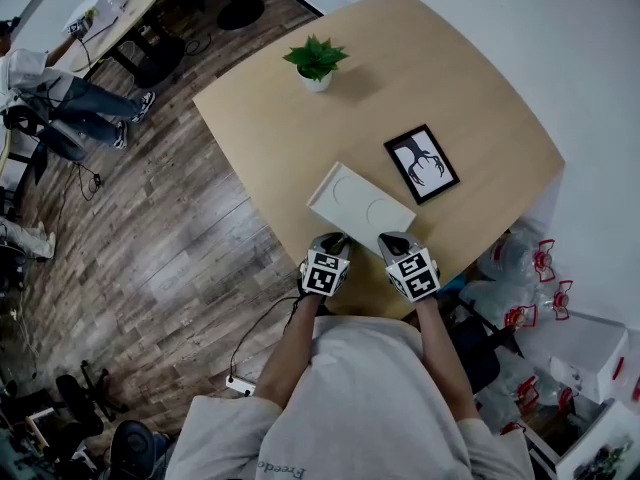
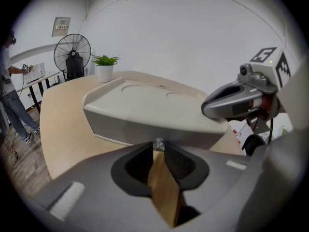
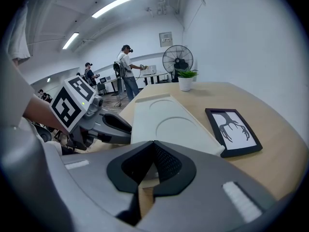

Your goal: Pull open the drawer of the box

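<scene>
Pinching box (image 2: 145, 108) edge knob (image 2: 158, 143): left tongs (image 2: 158, 150)

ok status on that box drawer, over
Left gripper shut on the small clear knob of the flat white rectangular box. Right gripper shut, empty, beside it. Drawer front flush, not yet pulled. Nothing in the way.

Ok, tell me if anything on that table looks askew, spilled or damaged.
Nothing is spilled or damaged. The box sits diagonal to the edge of the table, and its drawer looks shut. The picture frame lies flat rather than standing, also at an angle. The plant stands upright.
</scene>
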